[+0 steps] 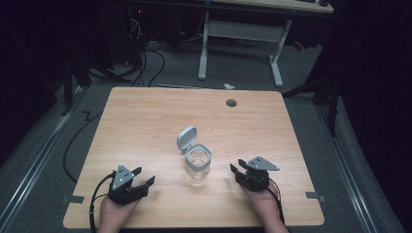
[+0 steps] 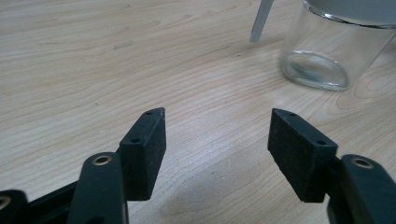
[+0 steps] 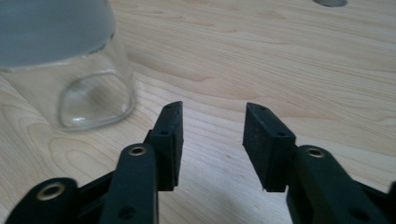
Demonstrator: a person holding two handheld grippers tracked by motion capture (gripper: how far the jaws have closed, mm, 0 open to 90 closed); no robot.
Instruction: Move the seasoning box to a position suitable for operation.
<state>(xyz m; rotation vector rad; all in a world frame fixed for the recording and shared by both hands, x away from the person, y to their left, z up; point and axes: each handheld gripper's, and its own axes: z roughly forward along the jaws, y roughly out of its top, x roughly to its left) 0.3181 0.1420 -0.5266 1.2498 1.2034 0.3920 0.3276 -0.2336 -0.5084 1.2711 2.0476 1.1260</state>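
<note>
left gripper (image 1: 144, 177) sits near the front edge of the table (image 1: 145, 116), left of centre, held in a hand (image 1: 112, 213) coming in from the bottom. jaws wide apart, nothing between them, just bare wood under the pads (image 2: 147, 149). it points toward the jar.

right gripper (image 1: 237, 170) is at the front right, also hand-held (image 1: 262, 204), grey plate on top. jaws parted, narrower gap than the left, nothing gripped; wood shows through the gap between its pads (image 3: 266, 144). it aims a bit past the jar's side, not at it.

jar (image 1: 198, 164) stands upright between the two grippers, slightly farther in, near table centre. clear glass, rounded-square base, grey collar at the top. neither gripper touches it. in the left gripper view the jar (image 2: 327, 46) is up right of the jaws; in the right gripper view the jar (image 3: 70, 70) is up left, close by.

lid (image 1: 186, 138) is flipped open, tilted back behind the jar on its far left side, hinged at the collar.

further back, a round hole (image 1: 231, 103) in the table near the far edge.
</note>
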